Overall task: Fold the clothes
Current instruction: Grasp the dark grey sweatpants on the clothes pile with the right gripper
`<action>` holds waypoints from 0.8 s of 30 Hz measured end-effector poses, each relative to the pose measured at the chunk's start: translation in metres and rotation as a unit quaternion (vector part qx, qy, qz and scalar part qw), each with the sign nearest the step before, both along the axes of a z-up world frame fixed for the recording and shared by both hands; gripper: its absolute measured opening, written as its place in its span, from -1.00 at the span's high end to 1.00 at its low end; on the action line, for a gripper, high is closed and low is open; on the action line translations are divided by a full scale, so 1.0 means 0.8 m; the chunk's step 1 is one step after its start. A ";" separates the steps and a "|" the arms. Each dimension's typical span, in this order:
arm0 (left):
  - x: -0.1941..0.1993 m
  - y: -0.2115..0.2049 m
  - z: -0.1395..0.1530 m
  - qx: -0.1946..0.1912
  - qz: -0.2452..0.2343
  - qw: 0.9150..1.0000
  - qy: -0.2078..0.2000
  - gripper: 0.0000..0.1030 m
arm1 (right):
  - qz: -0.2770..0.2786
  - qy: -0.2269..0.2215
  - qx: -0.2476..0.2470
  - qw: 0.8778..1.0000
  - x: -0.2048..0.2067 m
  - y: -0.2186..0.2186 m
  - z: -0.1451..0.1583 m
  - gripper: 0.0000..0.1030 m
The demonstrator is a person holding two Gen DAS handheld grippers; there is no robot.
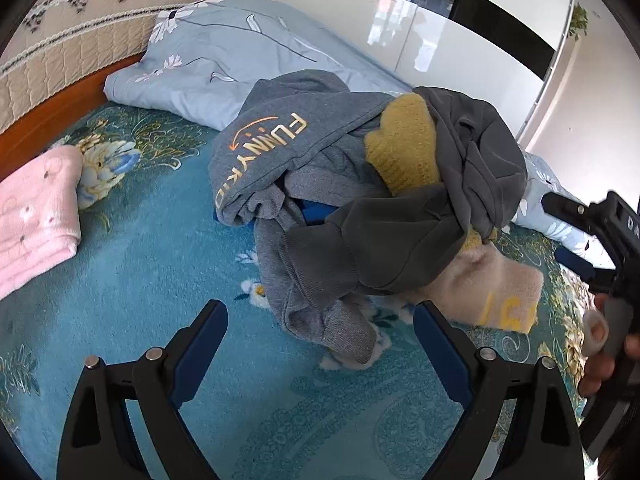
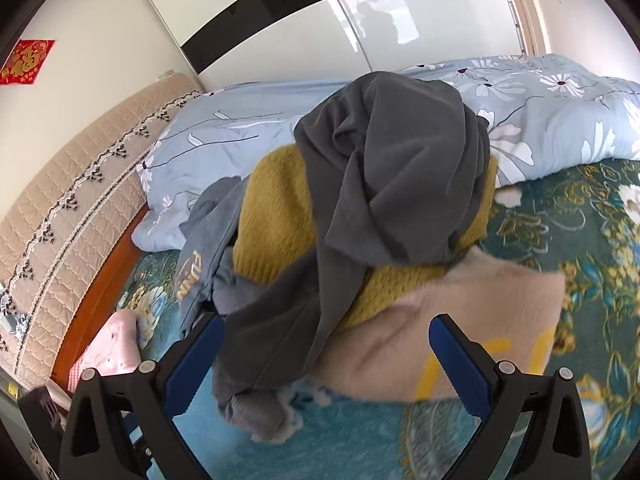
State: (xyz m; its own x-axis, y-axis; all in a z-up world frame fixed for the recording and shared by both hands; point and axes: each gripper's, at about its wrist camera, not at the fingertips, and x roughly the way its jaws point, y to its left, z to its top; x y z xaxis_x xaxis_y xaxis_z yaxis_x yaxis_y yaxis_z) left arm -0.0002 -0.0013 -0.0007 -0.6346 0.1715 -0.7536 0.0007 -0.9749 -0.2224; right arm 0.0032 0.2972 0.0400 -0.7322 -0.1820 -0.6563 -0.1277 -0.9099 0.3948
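A heap of clothes lies on the teal floral bedspread (image 1: 160,240). It holds a grey sweatshirt (image 1: 272,148) printed "FUNNYKID", a yellow knit (image 1: 404,148), a dark grey garment (image 1: 460,184) draped on top, and a beige garment (image 1: 500,292) with yellow print underneath. My left gripper (image 1: 320,320) is open, just short of the grey sweatshirt's cuff. My right gripper (image 2: 326,328) is open too, its fingers straddling the hanging end of the dark grey garment (image 2: 392,168) and the beige garment (image 2: 460,320). The left wrist view shows the right gripper (image 1: 564,232) at the pile's right side, held by a hand (image 1: 600,344).
A folded pink towel (image 1: 36,216) lies at the left by the wooden bed frame (image 1: 60,120). A light-blue floral duvet (image 1: 224,52) is bunched behind the pile. A quilted beige headboard (image 2: 60,216) and a glossy white wardrobe (image 2: 300,28) stand beyond.
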 end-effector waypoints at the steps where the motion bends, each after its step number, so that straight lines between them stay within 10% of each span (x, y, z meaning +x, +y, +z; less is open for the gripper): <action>1: 0.000 -0.002 -0.001 0.002 0.004 1.000 -0.002 -0.83 | -0.002 -0.001 -0.002 1.000 -0.008 0.007 0.002 -1.00; 12: 0.005 -0.031 -0.006 0.028 0.043 0.999 -0.012 -0.83 | -0.131 -0.036 -0.115 0.984 -0.122 0.130 -0.024 -0.93; 24: 0.069 -0.081 0.011 0.073 0.096 0.992 -0.034 -0.83 | -0.164 -0.058 -0.154 0.973 -0.179 0.136 -0.045 -1.00</action>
